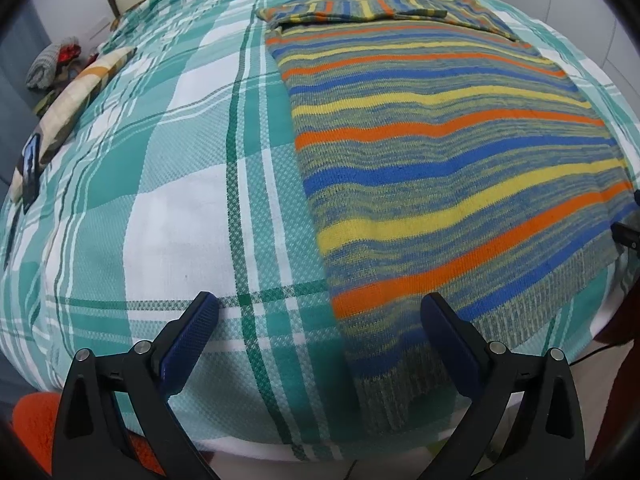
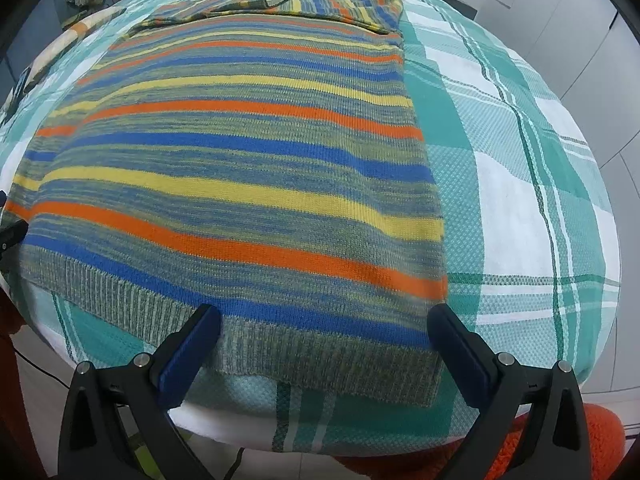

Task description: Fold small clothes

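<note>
Nearby, pillow (image 1: pixel 76 92) and clothes pile (image 1: pixel 52 64) flank the striped sweater (image 1: pixel 440 152).

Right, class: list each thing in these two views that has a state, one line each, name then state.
striped sweater: lying flat on the bed, sleeves folded in across the top, ribbed hem nearest the grippers
left gripper: open, holding nothing
right gripper: open, holding nothing, hem between its fingers
plaid bedspread: spread out under the sweater
</note>
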Tool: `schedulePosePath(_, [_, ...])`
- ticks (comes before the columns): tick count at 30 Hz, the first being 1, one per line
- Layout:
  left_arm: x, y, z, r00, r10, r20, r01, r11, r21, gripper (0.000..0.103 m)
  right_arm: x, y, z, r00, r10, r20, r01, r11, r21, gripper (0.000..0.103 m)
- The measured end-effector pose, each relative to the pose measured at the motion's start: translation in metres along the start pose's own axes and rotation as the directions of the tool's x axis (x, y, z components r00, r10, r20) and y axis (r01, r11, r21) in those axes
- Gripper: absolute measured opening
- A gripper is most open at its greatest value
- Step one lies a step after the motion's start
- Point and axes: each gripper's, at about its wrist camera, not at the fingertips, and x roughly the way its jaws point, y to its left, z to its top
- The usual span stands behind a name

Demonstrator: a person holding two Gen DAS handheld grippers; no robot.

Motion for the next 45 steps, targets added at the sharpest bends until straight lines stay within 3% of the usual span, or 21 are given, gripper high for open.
schedulePosePath(45, [0.0052,0.0021,-0.0014,1.000,-0.010,-0.004,0.010,1.000,-0.013,0.103,0.0015,0.0005,-0.0013,1.000,0.007,0.006,-0.007,1.000,0.004,0.102])
